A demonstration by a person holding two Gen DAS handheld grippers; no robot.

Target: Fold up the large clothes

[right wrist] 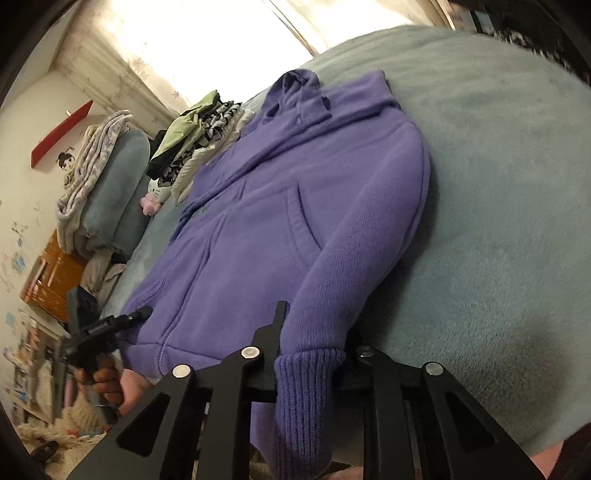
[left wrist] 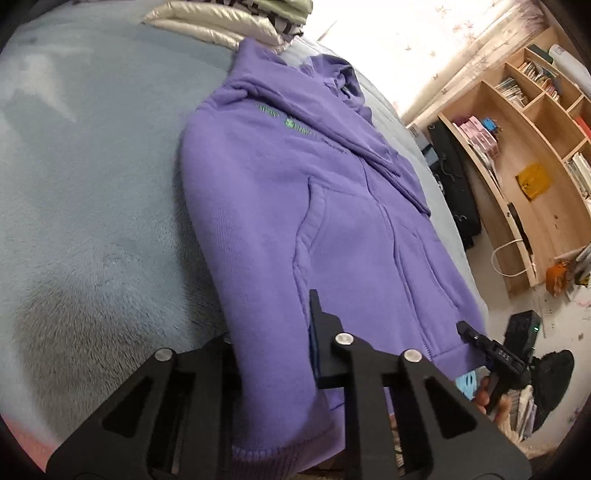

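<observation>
The purple zip hoodie (left wrist: 280, 192) lies front-up along the bed's (left wrist: 85, 177) near edge, hem overhanging. The left gripper (left wrist: 273, 354) straddles the hem and the right gripper (right wrist: 317, 354) a ribbed cuff (right wrist: 306, 373); whether either pinches is unclear. Best to lift both together, keeping the hem taut, and fold toward the hood.

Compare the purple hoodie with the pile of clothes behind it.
The purple fleece hoodie lies spread out; the pile of cream, striped and green clothes is stacked in layers. The hoodie's hem overhangs the near edge; the pile sits at the far end. Both rest on the grey-blue plush blanket.
</observation>
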